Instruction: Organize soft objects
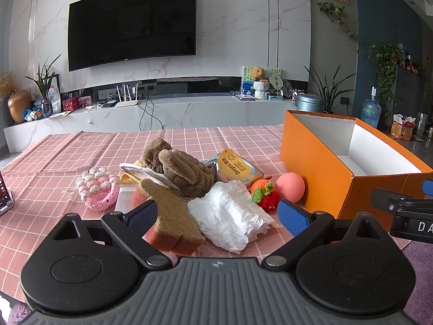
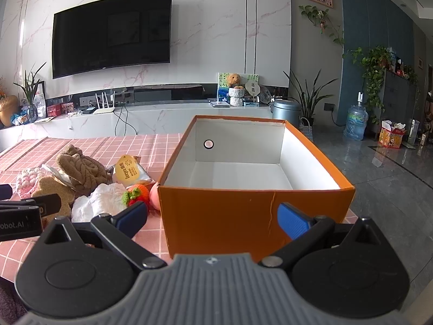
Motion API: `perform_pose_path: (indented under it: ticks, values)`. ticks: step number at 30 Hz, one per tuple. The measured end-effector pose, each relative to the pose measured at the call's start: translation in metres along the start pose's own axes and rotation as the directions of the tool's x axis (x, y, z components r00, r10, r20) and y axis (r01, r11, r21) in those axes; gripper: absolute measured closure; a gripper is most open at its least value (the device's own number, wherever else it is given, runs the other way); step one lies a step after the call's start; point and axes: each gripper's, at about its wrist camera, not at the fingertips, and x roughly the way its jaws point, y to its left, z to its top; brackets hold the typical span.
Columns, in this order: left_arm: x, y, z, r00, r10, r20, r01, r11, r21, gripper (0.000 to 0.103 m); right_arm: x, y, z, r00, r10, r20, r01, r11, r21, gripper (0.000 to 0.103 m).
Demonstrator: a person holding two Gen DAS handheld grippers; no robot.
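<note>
A pile of soft things lies on the pink checked tablecloth (image 1: 54, 151): an orange sponge with a brown scouring top (image 1: 167, 216), a white crumpled tissue pack (image 1: 230, 214), a brown plush toy (image 1: 184, 170), a pink crochet piece (image 1: 97, 189), a crochet fruit (image 1: 263, 193), a pink ball (image 1: 290, 187) and a yellow-labelled packet (image 1: 234, 166). My left gripper (image 1: 217, 215) is open, its fingers either side of the sponge and tissue pack. An open orange box (image 2: 243, 211) with a white inside stands right of the pile. My right gripper (image 2: 212, 218) is open just in front of the box's near wall.
A phone-like device (image 1: 4, 195) sits at the table's left edge. The right gripper's body (image 1: 406, 211) shows at the right of the left wrist view. Beyond the table are a TV wall and a marble console. Grey tiled floor lies to the right.
</note>
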Motion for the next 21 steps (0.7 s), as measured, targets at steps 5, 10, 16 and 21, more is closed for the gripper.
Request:
perform_pose_path:
  ticks: [5, 10, 16, 21]
  values:
    - [0.0001, -0.0006, -0.0001, 1.0, -0.004, -0.003, 0.004, 1.0, 0.001, 0.0, 0.0003, 0.0002, -0.0002, 1.0, -0.002, -0.001, 0.002, 1.0, 0.001, 0.002]
    - [-0.0003, -0.0017, -0.0003, 1.0, -0.007, -0.004, 0.007, 1.0, 0.002, 0.0, 0.0013, 0.0009, -0.001, 1.0, 0.0, -0.01, 0.0, 1.0, 0.001, 0.002]
    - [0.0002, -0.0016, -0.0004, 1.0, -0.009, -0.004, 0.009, 1.0, 0.002, 0.0, 0.0017, -0.0001, -0.0008, 1.0, -0.003, -0.014, 0.003, 1.0, 0.003, 0.002]
    - [-0.0004, -0.0024, -0.0003, 1.0, -0.02, -0.004, 0.02, 1.0, 0.006, 0.0, 0.0011, 0.002, -0.001, 1.0, 0.004, -0.011, -0.004, 1.0, -0.013, 0.002]
